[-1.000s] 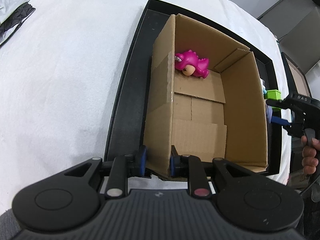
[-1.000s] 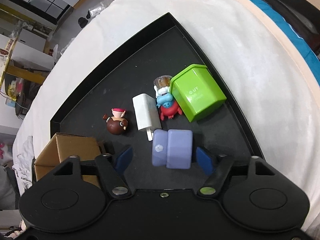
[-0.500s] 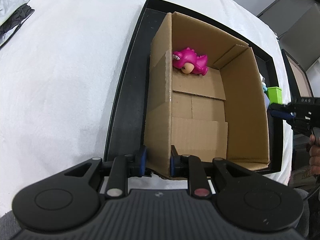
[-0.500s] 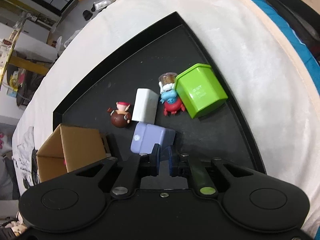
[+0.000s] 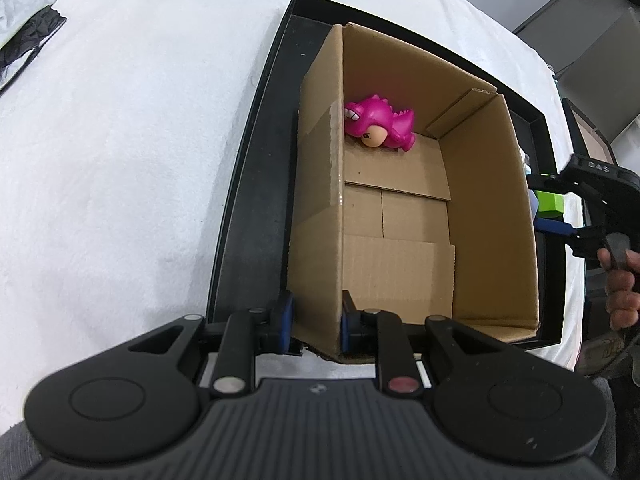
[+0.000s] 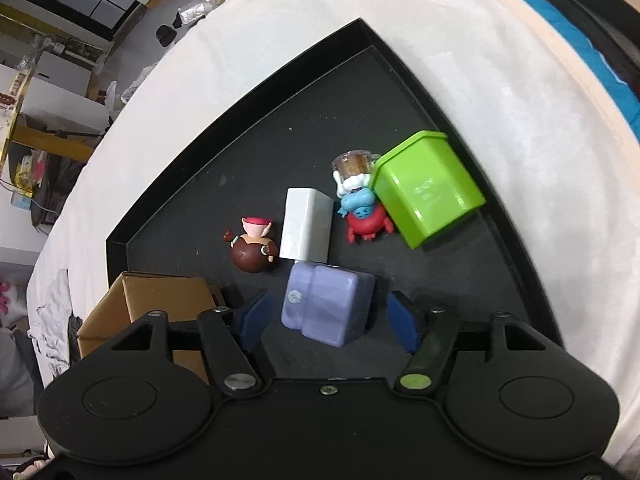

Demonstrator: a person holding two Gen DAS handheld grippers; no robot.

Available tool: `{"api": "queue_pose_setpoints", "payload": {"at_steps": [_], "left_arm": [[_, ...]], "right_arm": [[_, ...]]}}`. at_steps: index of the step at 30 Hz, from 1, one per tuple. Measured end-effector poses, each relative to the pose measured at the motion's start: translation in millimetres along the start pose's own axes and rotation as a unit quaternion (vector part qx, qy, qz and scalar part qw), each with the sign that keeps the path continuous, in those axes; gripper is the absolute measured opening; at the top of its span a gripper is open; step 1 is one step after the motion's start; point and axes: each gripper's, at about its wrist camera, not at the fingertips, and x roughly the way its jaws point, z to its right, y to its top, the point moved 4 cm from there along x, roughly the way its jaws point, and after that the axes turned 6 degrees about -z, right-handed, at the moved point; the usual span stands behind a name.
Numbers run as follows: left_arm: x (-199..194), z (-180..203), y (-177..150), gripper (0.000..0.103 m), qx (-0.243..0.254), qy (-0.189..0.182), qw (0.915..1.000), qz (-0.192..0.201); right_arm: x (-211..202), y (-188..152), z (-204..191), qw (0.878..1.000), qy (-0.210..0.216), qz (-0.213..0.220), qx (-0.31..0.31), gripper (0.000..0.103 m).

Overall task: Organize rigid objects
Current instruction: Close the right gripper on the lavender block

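One toy boxed, five to go
Left gripper point(image 5: 316, 326) clamps the cardboard box point(image 5: 492, 208) wall; right gripper point(image 6: 328, 320), jaws just reopened, straddles the lilac block point(image 6: 328, 308) without pressing it.

White cloth-covered table point(image 5: 120, 160), black tray point(image 6: 240, 184) lying on it, grey-black bag point(image 5: 28, 36) at its far corner

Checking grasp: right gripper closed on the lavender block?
Open. The right gripper pads flank the lavender block with gaps both sides; jaws just reopened.

Between my right tongs' blue pads point(image 6: 404, 326) sat a lavender block point(image 6: 328, 308); beyond it were a white block point(image 6: 306, 224), a lime-green bin point(image 6: 428, 188) and a black tray point(image 6: 240, 152). Ahead of my left tongs, the plain brown box point(image 5: 488, 216) held a magenta dinosaur point(image 5: 378, 126).
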Motion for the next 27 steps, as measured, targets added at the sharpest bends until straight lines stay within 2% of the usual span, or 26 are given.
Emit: {"api": "queue_pose_setpoints", "payload": {"at_steps": [5, 14, 17, 21, 27], "left_arm": [[0.5, -0.3, 1.1, 0.02, -0.001, 0.0, 1.0, -0.001], [1.1, -1.2, 1.6, 0.02, 0.002, 0.0, 1.0, -0.003], [0.9, -1.0, 1.4, 0.02, 0.002, 0.0, 1.0, -0.002], [0.8, -1.3, 1.5, 0.02, -0.002, -0.002, 1.0, 0.0], [-0.2, -1.7, -0.2, 0.02, 0.0, -0.001, 1.0, 0.002]], "right_arm": [[15.5, -0.6, -6.3, 0.999, -0.031, -0.01, 0.01, 0.065], [34.0, -1.6, -26.0, 0.996, -0.092, -0.014, -0.008, 0.065], [37.3, -4.6, -32.5, 0.994, -0.107, -0.006, -0.024, 0.049], [37.0, -9.8, -35.6, 0.992, -0.117, -0.022, -0.039, 0.047], [24.3, -19.2, -28.2, 0.992, -0.115, -0.016, -0.053, 0.044]]}}
